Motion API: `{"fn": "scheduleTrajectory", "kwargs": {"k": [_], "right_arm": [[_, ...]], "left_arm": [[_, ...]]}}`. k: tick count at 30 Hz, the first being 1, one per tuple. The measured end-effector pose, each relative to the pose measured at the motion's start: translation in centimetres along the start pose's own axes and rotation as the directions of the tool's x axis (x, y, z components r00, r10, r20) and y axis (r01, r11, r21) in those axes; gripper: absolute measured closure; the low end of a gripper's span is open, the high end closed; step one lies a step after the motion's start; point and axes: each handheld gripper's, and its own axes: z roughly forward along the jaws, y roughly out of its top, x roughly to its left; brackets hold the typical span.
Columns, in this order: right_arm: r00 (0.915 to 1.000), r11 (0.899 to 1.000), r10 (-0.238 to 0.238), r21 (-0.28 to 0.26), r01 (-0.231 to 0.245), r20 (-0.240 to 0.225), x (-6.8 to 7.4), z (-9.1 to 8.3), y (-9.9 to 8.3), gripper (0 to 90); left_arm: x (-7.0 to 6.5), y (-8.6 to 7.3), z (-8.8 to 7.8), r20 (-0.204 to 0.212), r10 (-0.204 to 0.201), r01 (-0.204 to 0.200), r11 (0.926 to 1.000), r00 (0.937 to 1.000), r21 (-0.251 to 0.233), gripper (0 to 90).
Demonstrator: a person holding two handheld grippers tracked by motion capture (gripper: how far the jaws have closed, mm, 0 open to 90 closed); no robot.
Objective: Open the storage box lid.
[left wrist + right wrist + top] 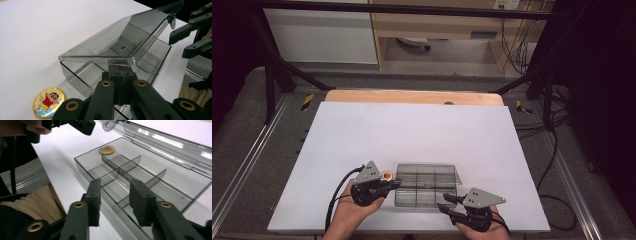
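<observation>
A clear grey compartment box (422, 201) sits near the white table's front edge, its lid (427, 170) tilted partly up. My left gripper (398, 183) is shut at the box's left end. In the left gripper view its tips (121, 72) sit right under the lid's (112, 40) end edge, above the box wall (75, 75). A round cartoon badge (387, 175) (48, 102) lies on the table beside that end. My right gripper (443, 201) (115, 182) stands open over the box's front wall (87, 163), nothing pressed between its pads. The compartments look bare.
The white sheet (412, 130) covers the table, with a wooden strip (412, 96) at its far edge. Metal rails and cables run along both sides on the floor. In the right gripper view the left gripper (86, 126) hangs by the lid (155, 140).
</observation>
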Motion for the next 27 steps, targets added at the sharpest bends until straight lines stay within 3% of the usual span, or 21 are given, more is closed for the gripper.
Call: {"fn": "scheduleTrajectory", "kwargs": {"k": [7,10,15,17,22,26,27], "right_arm": [[0.9986,1.0,0.03,0.004,-0.031,0.044,-0.7,-0.2,0.1,39.6],[0.9932,0.997,0.07,0.008,-0.071,0.093,-1.4,0.0,0.1,21.8],[0.9882,0.993,0.11,0.04,-0.115,0.106,-2.8,0.3,0.1,14.1],[0.9886,0.993,0.115,0.027,-0.118,0.097,-3.3,0.3,0.1,12.0],[0.9891,0.996,0.079,0.032,-0.084,0.124,-4.8,0.2,0.1,20.8],[0.9838,0.997,0.051,0.046,-0.06,0.172,-6.8,0.5,0.2,36.9],[0.9838,0.997,0.051,0.046,-0.06,0.172,-6.8,0.5,0.2,36.9]], "left_arm": [[0.2,0.3,0.0,-0.011,0.001,-0.001,1.0,0.9999,0.002,89.9],[0.5,0.4,0.1,-0.012,0.0,0.0,1.0,0.9999,-0.005,89.9],[0.6,0.7,0.3,-0.001,-0.001,0.001,0.9999,1.0,-0.012,89.9],[0.6,0.8,0.4,0.001,-0.001,0.002,1.0,1.0,-0.008,89.9],[0.7,0.9,0.3,-0.004,0.001,-0.001,1.0,1.0,-0.006,89.9],[0.9,0.9,0.1,0.006,0.002,-0.002,1.0,1.0,-0.005,89.9],[0.9,1.0,0.1,0.006,0.004,-0.004,1.0,1.0,-0.004,89.9]]}}
